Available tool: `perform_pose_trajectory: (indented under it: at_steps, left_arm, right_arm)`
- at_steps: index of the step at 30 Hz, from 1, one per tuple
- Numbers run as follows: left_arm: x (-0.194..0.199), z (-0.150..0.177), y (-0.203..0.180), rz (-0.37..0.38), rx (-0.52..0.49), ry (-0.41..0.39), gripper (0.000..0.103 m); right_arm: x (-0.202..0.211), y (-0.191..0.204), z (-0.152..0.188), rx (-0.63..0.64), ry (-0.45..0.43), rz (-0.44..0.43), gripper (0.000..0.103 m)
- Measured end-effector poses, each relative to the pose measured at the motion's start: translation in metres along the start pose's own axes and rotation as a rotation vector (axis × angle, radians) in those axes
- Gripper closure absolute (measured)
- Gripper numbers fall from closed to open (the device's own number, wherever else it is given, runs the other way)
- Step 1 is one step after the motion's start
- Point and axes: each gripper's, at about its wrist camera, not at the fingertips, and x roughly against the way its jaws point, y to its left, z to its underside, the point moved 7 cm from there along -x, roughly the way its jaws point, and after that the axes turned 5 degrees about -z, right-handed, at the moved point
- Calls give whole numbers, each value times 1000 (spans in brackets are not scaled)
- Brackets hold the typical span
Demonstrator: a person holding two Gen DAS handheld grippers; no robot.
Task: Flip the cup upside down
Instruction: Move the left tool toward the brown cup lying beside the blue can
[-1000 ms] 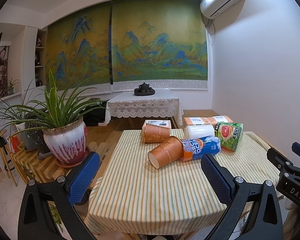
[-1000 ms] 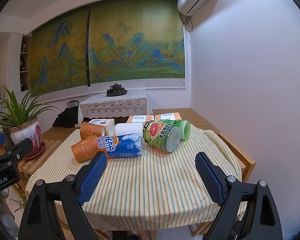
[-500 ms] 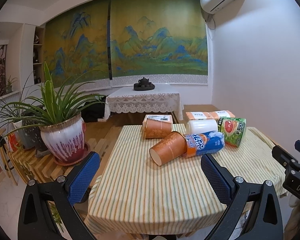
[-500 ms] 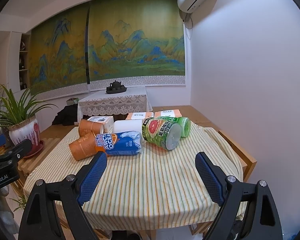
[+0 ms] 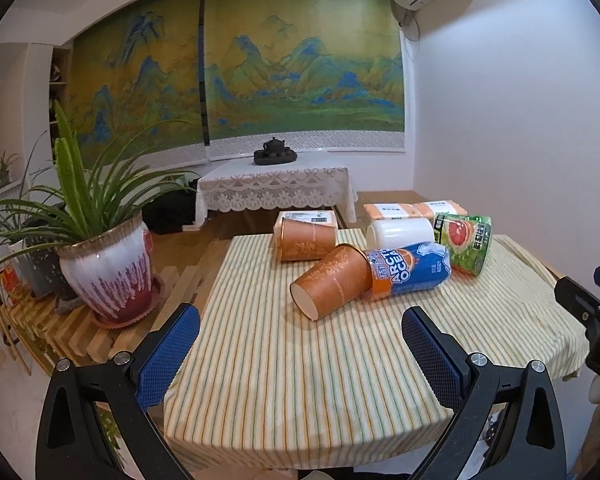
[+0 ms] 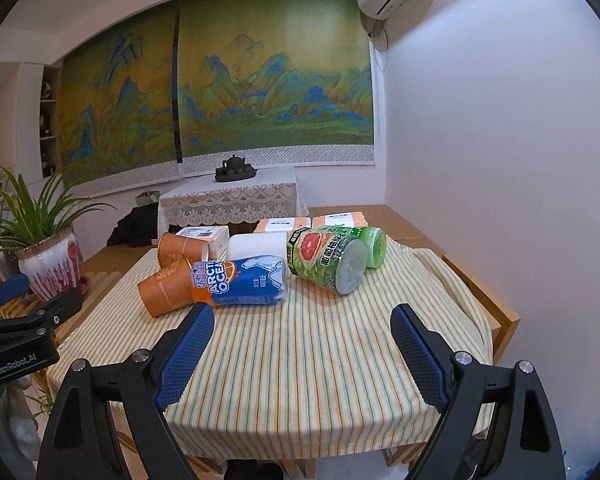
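Two orange paper cups lie on their sides on the striped tablecloth [image 5: 284, 364]. The near cup [image 5: 330, 281] points its base toward me; it also shows in the right wrist view [image 6: 165, 287]. The far cup [image 5: 307, 239] lies behind it, also seen in the right wrist view [image 6: 180, 249]. My left gripper [image 5: 300, 356] is open and empty, held above the table's near edge, short of the near cup. My right gripper [image 6: 302, 354] is open and empty, over the near part of the cloth [image 6: 312, 360].
A blue Arctic Ocean bottle [image 5: 408, 272] lies against the near cup. Green grapefruit cans [image 6: 327, 260], a white roll [image 5: 400, 233] and boxes [image 5: 414, 210] lie behind. A potted plant [image 5: 104, 264] stands on a slatted bench to the left. A wall is on the right.
Both grippers have risen a little and tilted down, so the table sits lower and closer in both views. The jaws stay open. The cups have not moved.
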Motion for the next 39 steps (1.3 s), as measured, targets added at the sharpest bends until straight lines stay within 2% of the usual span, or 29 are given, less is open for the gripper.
perform_pose_trajectory:
  at_steps: [5,12,17,22,28,35,39]
  left_arm:
    - [-18,-2,-1,17,-47,5,1]
    - [-57,-2,0,115,-94,53,1]
    - [-87,-4,-12,211,-207,74,1]
    - [-128,-6,-28,255,-312,140,1]
    - [-169,-6,-42,312,-355,205,1]
    - [-200,-3,-45,351,-371,267,8]
    - [-209,2,-47,389,-359,305,21]
  right_arm:
    - [-3,0,0,5,6,-6,16]
    - [-7,-3,4,-5,26,-15,16]
    - [-9,-4,5,-4,32,-16,16]
    - [-15,-4,8,-14,48,-27,16]
    - [-25,-11,10,-19,68,-11,16]
    - [-39,-22,14,-49,94,-3,16]
    - [-45,-24,16,-62,105,-5,16]
